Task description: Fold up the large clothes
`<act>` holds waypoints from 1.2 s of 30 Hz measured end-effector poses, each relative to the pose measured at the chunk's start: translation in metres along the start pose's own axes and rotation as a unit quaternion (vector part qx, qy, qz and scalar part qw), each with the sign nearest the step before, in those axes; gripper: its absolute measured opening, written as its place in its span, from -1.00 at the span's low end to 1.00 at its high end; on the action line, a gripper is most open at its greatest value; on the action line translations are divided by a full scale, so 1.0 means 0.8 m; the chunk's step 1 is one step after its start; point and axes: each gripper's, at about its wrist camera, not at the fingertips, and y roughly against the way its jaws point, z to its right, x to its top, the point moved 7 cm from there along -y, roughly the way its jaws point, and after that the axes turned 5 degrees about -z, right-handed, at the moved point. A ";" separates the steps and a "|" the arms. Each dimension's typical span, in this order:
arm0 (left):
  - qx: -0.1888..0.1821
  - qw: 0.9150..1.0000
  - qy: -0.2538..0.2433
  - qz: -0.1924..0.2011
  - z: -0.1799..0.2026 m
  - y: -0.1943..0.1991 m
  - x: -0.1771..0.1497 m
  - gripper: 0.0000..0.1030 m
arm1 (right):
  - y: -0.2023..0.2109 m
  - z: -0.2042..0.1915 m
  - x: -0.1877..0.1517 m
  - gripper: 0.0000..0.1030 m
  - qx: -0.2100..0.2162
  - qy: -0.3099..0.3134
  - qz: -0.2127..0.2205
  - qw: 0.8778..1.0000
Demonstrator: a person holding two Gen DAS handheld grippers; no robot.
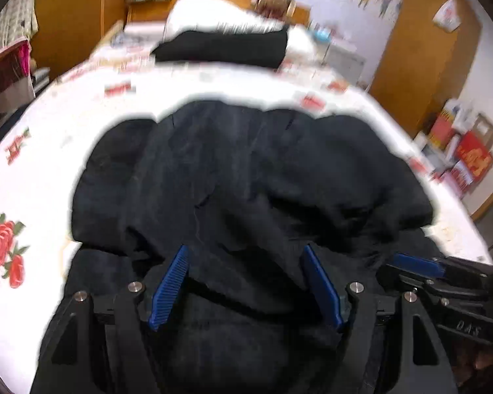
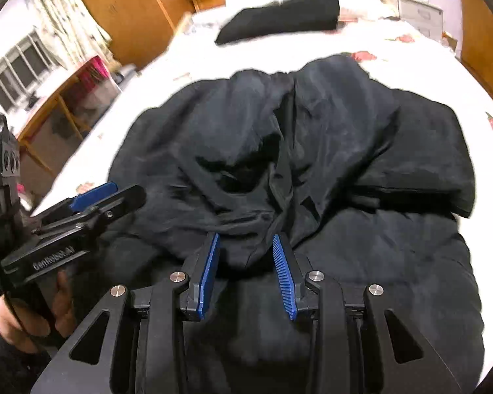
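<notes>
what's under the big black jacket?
The black jacket lies bunched on the white floral bedsheet, which shows all around it. Whatever sits beneath its folds is covered and cannot be seen.

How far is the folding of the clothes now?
Done: one dark garment lies folded flat near the pillows. In hand: a big black jacket sits bunched on the bed, and both the left gripper and right gripper are open over its near edge. Left: smoothing and folding it.
</notes>
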 end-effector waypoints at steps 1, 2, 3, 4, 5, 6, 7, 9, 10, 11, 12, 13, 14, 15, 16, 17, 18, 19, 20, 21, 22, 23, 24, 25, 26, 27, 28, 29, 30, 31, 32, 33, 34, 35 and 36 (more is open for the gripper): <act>0.001 1.000 0.005 -0.017 -0.003 -0.018 -0.003 0.45 | -0.017 0.005 -0.002 -0.32 -0.009 -0.002 -0.018 1.000; -0.001 1.000 0.009 -0.026 -0.005 -0.029 -0.005 0.45 | -0.034 0.010 -0.005 -0.32 -0.009 -0.007 -0.033 0.999; 0.000 1.000 0.008 -0.028 -0.006 -0.032 -0.005 0.45 | -0.038 0.012 -0.006 -0.32 -0.003 -0.012 -0.034 0.999; -0.001 1.000 0.006 -0.022 -0.005 -0.028 -0.004 0.45 | -0.035 0.012 -0.006 -0.32 0.005 -0.015 -0.030 0.999; -0.003 1.000 0.004 -0.015 -0.004 -0.021 -0.004 0.45 | -0.030 0.012 -0.006 -0.32 0.010 -0.017 -0.024 1.000; -0.002 1.000 0.003 -0.012 -0.003 -0.015 -0.005 0.45 | -0.022 0.012 -0.008 -0.32 0.011 -0.019 -0.019 1.000; -0.002 1.000 0.003 -0.010 -0.002 -0.006 -0.008 0.45 | -0.013 0.014 -0.011 -0.32 0.010 -0.019 -0.016 1.000; -0.005 1.000 0.004 -0.002 -0.001 0.015 -0.016 0.44 | 0.010 0.014 -0.022 -0.32 0.014 -0.016 -0.006 1.000; -0.006 1.000 0.004 0.004 -0.001 0.030 -0.021 0.44 | 0.020 0.015 -0.027 -0.32 0.016 -0.014 -0.002 1.000; -0.006 1.000 0.005 0.010 -0.002 0.047 -0.028 0.44 | 0.036 0.013 -0.035 -0.27 0.018 -0.011 0.006 1.000; -0.006 1.000 0.005 0.017 -0.003 0.065 -0.036 0.44 | 0.053 0.012 -0.045 -0.23 0.020 -0.007 0.014 1.000; -0.006 1.000 0.005 0.022 -0.004 0.079 -0.043 0.44 | 0.065 0.012 -0.054 -0.15 0.022 -0.005 0.020 1.000; -0.004 1.000 0.002 0.029 -0.004 0.095 -0.051 0.44 | 0.081 0.012 -0.066 -0.09 0.023 -0.004 0.026 0.999; -0.001 0.999 0.000 0.036 -0.006 0.111 -0.059 0.44 | 0.093 0.010 -0.077 -0.08 0.024 -0.004 0.033 0.999; 0.002 0.999 0.000 0.040 -0.008 0.126 -0.067 0.44 | 0.105 0.012 -0.086 -0.08 0.024 -0.005 0.038 0.999; 0.003 0.999 0.000 0.045 -0.011 0.139 -0.073 0.44 | 0.119 0.015 -0.098 -0.06 0.024 -0.007 0.043 0.999; 0.005 0.999 0.001 0.049 -0.014 0.153 -0.082 0.44 | 0.127 0.017 -0.107 -0.04 0.023 -0.009 0.045 0.999; 0.010 0.998 0.001 0.054 -0.018 0.167 -0.094 0.44 | 0.138 0.021 -0.118 0.02 0.019 -0.012 0.046 0.999; 0.014 0.998 0.000 0.057 -0.023 0.177 -0.100 0.44 | 0.148 0.027 -0.131 0.05 0.015 -0.016 0.050 0.998; 0.022 0.998 0.000 0.060 -0.029 0.188 -0.112 0.44 | 0.156 0.033 -0.140 0.05 0.012 -0.020 0.053 0.998; 0.029 0.998 0.000 0.060 -0.034 0.196 -0.121 0.44 | 0.165 0.041 -0.150 0.06 0.008 -0.026 0.056 0.998; 0.032 0.998 0.002 0.060 -0.042 0.201 -0.128 0.44 | 0.172 0.048 -0.161 0.07 0.005 -0.035 0.058 0.998; 0.034 0.998 0.004 0.060 -0.049 0.208 -0.137 0.44 | 0.178 0.052 -0.169 0.09 0.002 -0.045 0.061 0.997; 0.037 0.997 0.006 0.060 -0.057 0.214 -0.146 0.44 | 0.182 0.057 -0.176 0.17 -0.001 -0.053 0.063 0.997; 0.042 0.997 0.009 0.060 -0.062 0.219 -0.153 0.44 | 0.187 0.064 -0.184 0.22 -0.005 -0.061 0.065 0.996; 0.049 0.997 0.013 0.060 -0.071 0.222 -0.160 0.44 | 0.190 0.074 -0.193 0.23 -0.012 -0.074 0.067 0.995; 0.057 0.997 0.018 0.058 -0.079 0.225 -0.167 0.44 | 0.194 0.082 -0.200 0.23 -0.016 -0.083 0.067 0.994; 0.063 0.996 0.025 0.055 -0.086 0.226 -0.171 0.44 | 0.198 0.091 -0.208 0.23 -0.019 -0.092 0.067 0.993; 0.067 0.996 0.035 0.051 -0.095 0.227 -0.176 0.44 | 0.200 0.099 -0.215 0.23 -0.024 -0.102 0.067 0.992; 0.069 0.995 0.047 0.048 -0.106 0.227 -0.181 0.44 | 0.202 0.107 -0.221 0.23 -0.026 -0.112 0.068 0.991; 0.072 0.995 0.054 0.046 -0.110 0.226 -0.184 0.44 | 0.204 0.114 -0.226 0.23 -0.025 -0.119 0.069 0.990; 0.077 0.994 0.060 0.044 -0.117 0.225 -0.188 0.44 | 0.204 0.120 -0.230 0.23 -0.021 -0.130 0.071 0.989; 0.081 0.994 0.065 0.042 -0.124 0.224 -0.193 0.44 | 0.208 0.128 -0.234 0.24 -0.022 -0.137 0.072 0.988; 0.085 0.993 0.071 0.037 -0.131 0.222 -0.197 0.44 | 0.209 0.133 -0.236 0.24 -0.027 -0.144 0.074 0.987; 0.088 0.993 0.076 0.033 -0.136 0.220 -0.200 0.44 | 0.212 0.140 -0.238 0.24 -0.035 -0.153 0.079 0.984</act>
